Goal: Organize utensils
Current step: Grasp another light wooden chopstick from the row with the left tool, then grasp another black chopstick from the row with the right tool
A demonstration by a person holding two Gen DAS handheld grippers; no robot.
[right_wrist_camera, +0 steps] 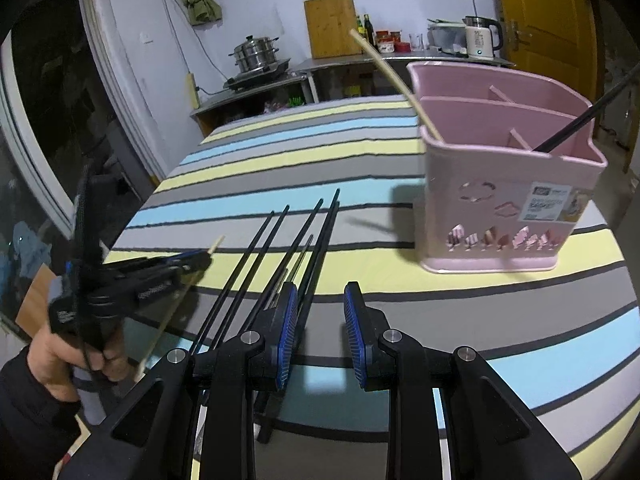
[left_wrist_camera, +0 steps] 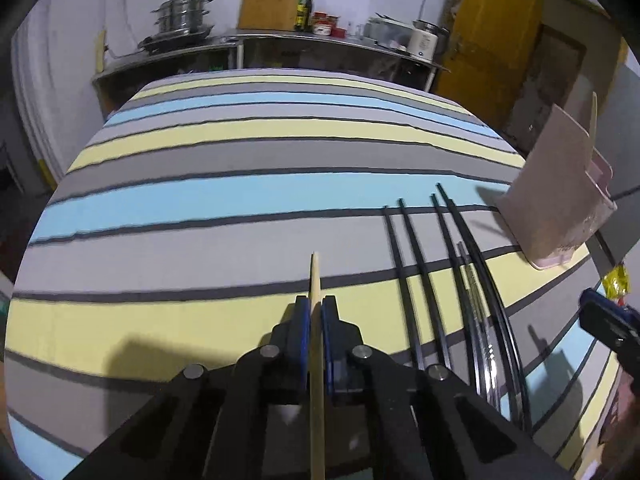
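Observation:
My left gripper (left_wrist_camera: 315, 308) is shut on a pale wooden chopstick (left_wrist_camera: 315, 276) and holds it above the striped tablecloth; it also shows in the right wrist view (right_wrist_camera: 200, 258). Several black chopsticks (left_wrist_camera: 416, 264) and a silver pair lie on the cloth to its right, also seen in the right wrist view (right_wrist_camera: 304, 240). A pink utensil holder (right_wrist_camera: 504, 184) stands at the right, with one wooden chopstick (right_wrist_camera: 384, 68) and one black chopstick (right_wrist_camera: 588, 120) in it. My right gripper (right_wrist_camera: 320, 300) is open and empty above the near ends of the black chopsticks.
The striped table (left_wrist_camera: 240, 200) drops off at its far edge. Behind stand a steel counter (left_wrist_camera: 280, 40) with pots, bottles, a cutting board and a kettle. A yellow door (left_wrist_camera: 492, 40) is at the back right.

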